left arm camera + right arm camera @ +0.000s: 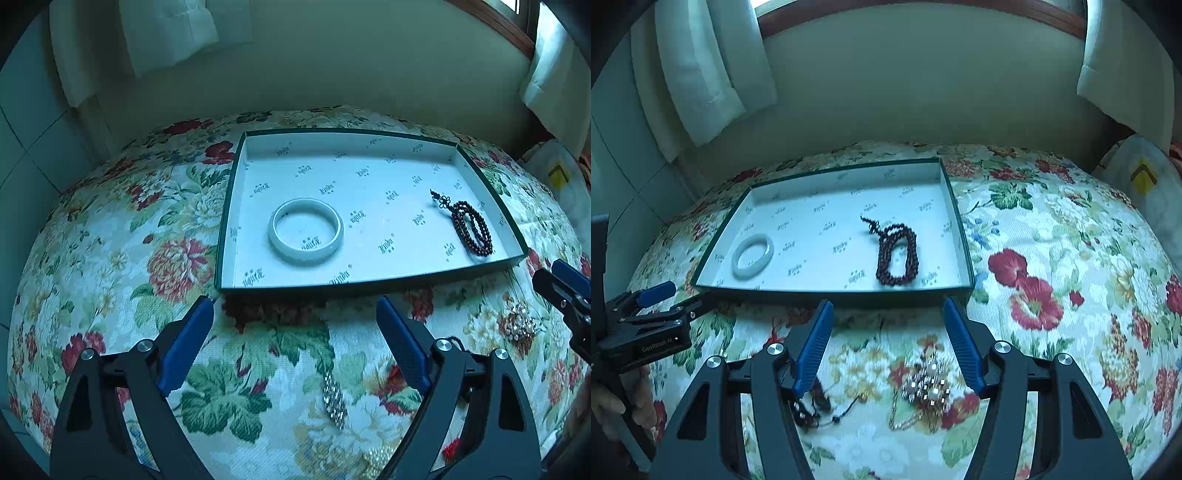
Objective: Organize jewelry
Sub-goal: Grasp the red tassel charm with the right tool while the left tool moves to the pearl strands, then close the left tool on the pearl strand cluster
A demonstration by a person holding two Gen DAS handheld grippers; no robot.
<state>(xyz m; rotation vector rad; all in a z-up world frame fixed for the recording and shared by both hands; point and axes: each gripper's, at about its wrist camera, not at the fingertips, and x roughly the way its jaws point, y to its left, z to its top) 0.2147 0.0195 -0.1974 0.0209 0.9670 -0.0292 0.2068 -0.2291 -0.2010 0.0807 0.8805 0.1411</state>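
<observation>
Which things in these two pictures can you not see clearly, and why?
- Silver band, left wrist view: its lower end is cut off by the picture edge.
- Dark cord, right wrist view: partly hidden behind the right gripper finger.
- Pearl cluster, right wrist view: blurred, type unclear.
- Box print: unreadable.

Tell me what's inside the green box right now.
Inside the green box: a white bangle left, a dark bead bracelet right, apart. The floor beneath them is covered.
</observation>
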